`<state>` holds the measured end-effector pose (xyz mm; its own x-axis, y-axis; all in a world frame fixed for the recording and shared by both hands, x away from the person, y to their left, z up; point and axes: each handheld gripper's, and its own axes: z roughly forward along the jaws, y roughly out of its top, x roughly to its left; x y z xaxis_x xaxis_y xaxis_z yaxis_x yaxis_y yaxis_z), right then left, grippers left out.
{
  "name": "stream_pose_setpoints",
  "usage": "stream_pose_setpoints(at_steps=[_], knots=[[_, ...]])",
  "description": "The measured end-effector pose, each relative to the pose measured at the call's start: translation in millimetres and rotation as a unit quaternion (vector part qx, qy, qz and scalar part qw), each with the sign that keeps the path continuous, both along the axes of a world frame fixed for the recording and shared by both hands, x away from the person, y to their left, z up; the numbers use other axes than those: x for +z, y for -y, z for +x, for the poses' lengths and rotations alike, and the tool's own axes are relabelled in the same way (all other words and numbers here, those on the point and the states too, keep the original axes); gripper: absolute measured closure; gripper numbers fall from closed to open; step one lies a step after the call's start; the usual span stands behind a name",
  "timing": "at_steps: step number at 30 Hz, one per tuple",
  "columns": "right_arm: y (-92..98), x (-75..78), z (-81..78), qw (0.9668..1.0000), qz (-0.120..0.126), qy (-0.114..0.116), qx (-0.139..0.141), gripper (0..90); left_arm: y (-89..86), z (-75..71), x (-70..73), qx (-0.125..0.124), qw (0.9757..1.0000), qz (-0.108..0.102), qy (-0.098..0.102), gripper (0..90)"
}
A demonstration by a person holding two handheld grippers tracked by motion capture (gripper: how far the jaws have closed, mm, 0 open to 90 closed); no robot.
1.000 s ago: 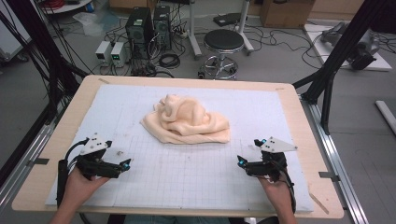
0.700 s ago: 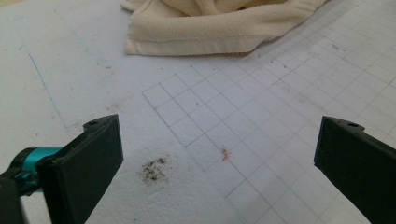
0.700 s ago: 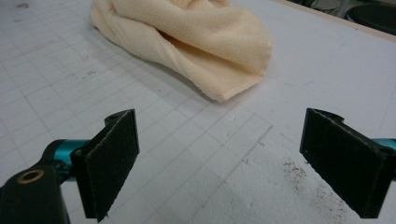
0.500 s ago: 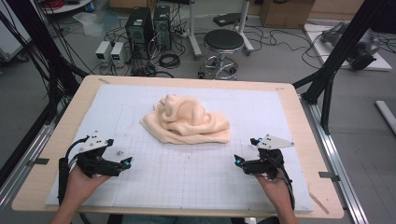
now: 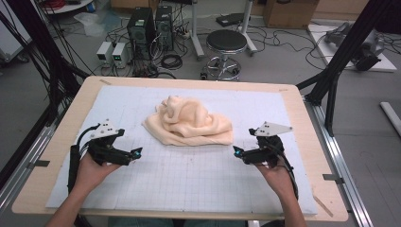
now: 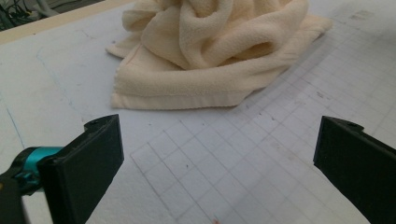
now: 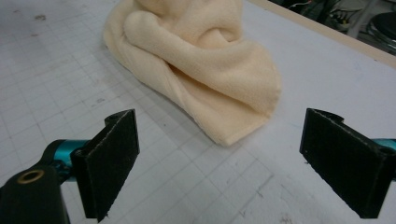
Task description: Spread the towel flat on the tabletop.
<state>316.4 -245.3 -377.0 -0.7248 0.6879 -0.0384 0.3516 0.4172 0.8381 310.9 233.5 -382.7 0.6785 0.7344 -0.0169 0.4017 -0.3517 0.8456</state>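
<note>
Cream terry towel (image 5: pixel 188 121) bunched in soft folds on the gridded surface (image 5: pixel 198 175), between the wide-open, empty left claw (image 5: pixel 138 153) and right claw (image 5: pixel 235 152).

A: Item, towel (image 6: pixel 219 51): top of the heap cut off by the upper edge in the left gripper view; same in the right gripper view.

B: Underside and inner folds hidden. Left tool (image 6: pixel 219 163): both jaws cropped at the bottom edge.

A: Right tool (image 7: pixel 219 158): likewise cropped. Tabletop (image 5: pixel 302 109): near edge partly cut off in the high view.
</note>
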Motion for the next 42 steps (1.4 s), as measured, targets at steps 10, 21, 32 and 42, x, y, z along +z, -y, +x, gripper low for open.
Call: stream_pose_setpoints(at_steps=[10,21,32,42], knots=[[-20.0,12.1,23.5,0.9999,-0.003,0.011,0.006,11.3,15.4,35.8,9.6,-0.020,0.9998,0.002,-0.003,14.1],[-39.0,-14.8,42.7,0.9986,-0.026,-0.013,0.045,28.0,29.3,82.5,-16.8,-0.022,0.9985,0.016,-0.048,29.8],[-57.4,-46.7,57.9,0.9908,-0.082,-0.062,0.088,58.3,42.0,102.6,-46.9,-0.042,0.9937,0.030,-0.100,51.4],[-58.0,-56.9,66.9,0.9885,-0.080,-0.080,0.101,82.8,44.0,102.1,-50.3,-0.019,0.9930,0.054,-0.103,85.6]])
